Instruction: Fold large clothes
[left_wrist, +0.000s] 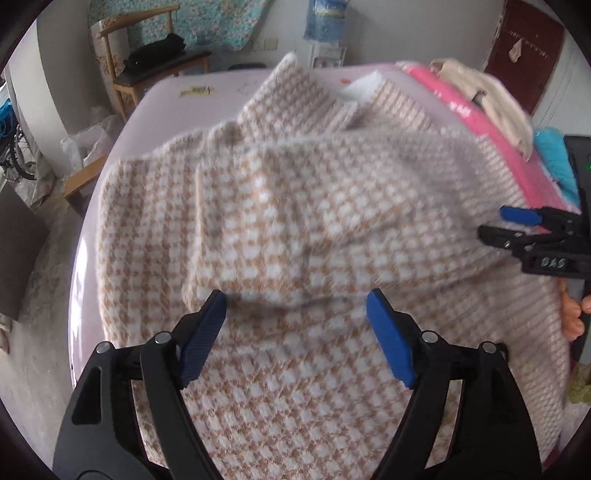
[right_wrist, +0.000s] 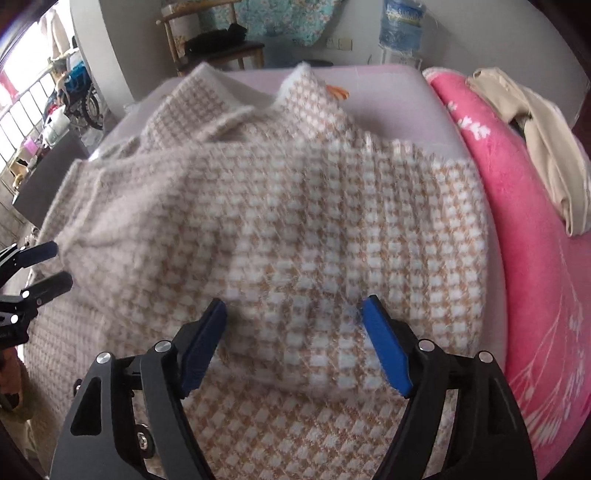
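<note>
A large tan-and-white houndstooth knit garment (left_wrist: 295, 229) lies spread on a pale lilac table (left_wrist: 173, 92), with a folded flap lying over its middle; it also fills the right wrist view (right_wrist: 280, 229). My left gripper (left_wrist: 297, 306) is open, its blue pads on either side of the flap's near edge, nothing held. My right gripper (right_wrist: 295, 314) is open over the garment's right part, empty. In the left wrist view the right gripper (left_wrist: 495, 223) shows at the right edge, jaws apart. In the right wrist view the left gripper (right_wrist: 55, 266) shows at the left edge.
A pink blanket (right_wrist: 535, 258) with a beige garment (right_wrist: 535, 147) on it lies along the table's right side. A turquoise cloth (left_wrist: 554, 158) sits at the far right. A wooden chair (left_wrist: 147, 66) with a black item stands behind the table. A water jug (right_wrist: 402, 26) stands at the back.
</note>
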